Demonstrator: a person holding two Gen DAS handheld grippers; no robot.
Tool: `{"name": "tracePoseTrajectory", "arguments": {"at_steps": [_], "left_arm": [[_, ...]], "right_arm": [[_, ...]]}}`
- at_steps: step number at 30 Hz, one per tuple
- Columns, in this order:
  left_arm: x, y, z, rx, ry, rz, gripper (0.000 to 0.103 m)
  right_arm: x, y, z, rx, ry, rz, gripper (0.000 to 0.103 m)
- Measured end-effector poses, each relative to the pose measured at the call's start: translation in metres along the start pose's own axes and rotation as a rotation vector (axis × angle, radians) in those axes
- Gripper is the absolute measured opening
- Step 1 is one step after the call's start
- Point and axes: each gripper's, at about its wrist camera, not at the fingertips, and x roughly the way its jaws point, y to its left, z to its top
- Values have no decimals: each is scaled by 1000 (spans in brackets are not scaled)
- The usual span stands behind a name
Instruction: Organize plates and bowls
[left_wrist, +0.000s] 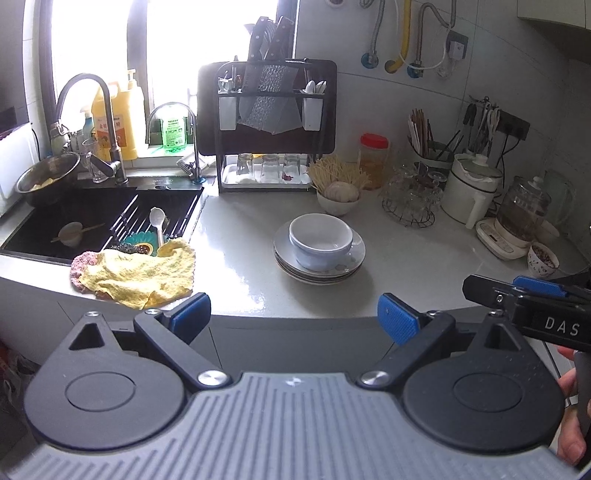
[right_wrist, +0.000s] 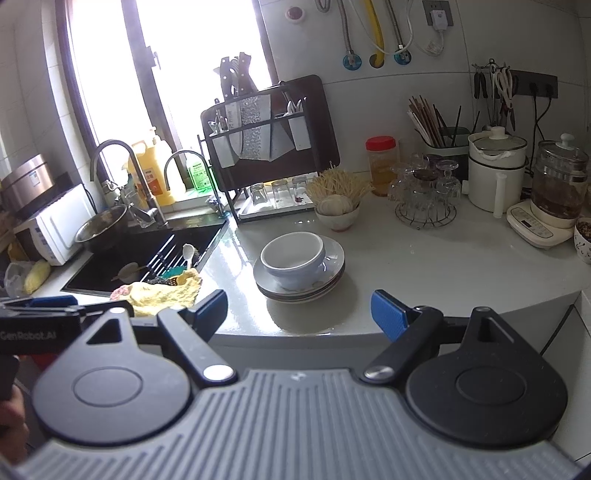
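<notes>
A white bowl (left_wrist: 320, 240) sits on a stack of grey plates (left_wrist: 355, 258) in the middle of the counter; they also show in the right wrist view as the bowl (right_wrist: 293, 262) and the plates (right_wrist: 334, 271). My left gripper (left_wrist: 295, 317) is open and empty, held back at the counter's front edge. My right gripper (right_wrist: 300, 312) is open and empty, also short of the counter edge in front of the stack. The right gripper also shows at the right edge of the left wrist view (left_wrist: 517, 291).
A yellow cloth (left_wrist: 140, 273) lies by the sink (left_wrist: 92, 221), which holds a small bowl and a spoon. A dish rack (left_wrist: 266, 125) with knives and glasses stands at the back. A garlic bowl (left_wrist: 338, 201), a glass stand (left_wrist: 412, 197) and kettles (left_wrist: 517, 214) stand to the right.
</notes>
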Motion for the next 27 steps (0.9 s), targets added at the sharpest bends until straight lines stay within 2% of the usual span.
{"name": "tracePoseTrajectory", "arguments": {"at_steps": [15, 21, 27], "left_arm": [[-4, 3, -3, -25, -8, 39, 99], [-6, 0, -4, 1, -5, 55, 99], [-7, 1, -2, -4, -7, 45, 99]], "right_arm": [[4, 1, 0, -25, 11, 25, 86], [2, 3, 0, -20, 6, 27, 86], [2, 4, -1, -25, 5, 25, 86]]}}
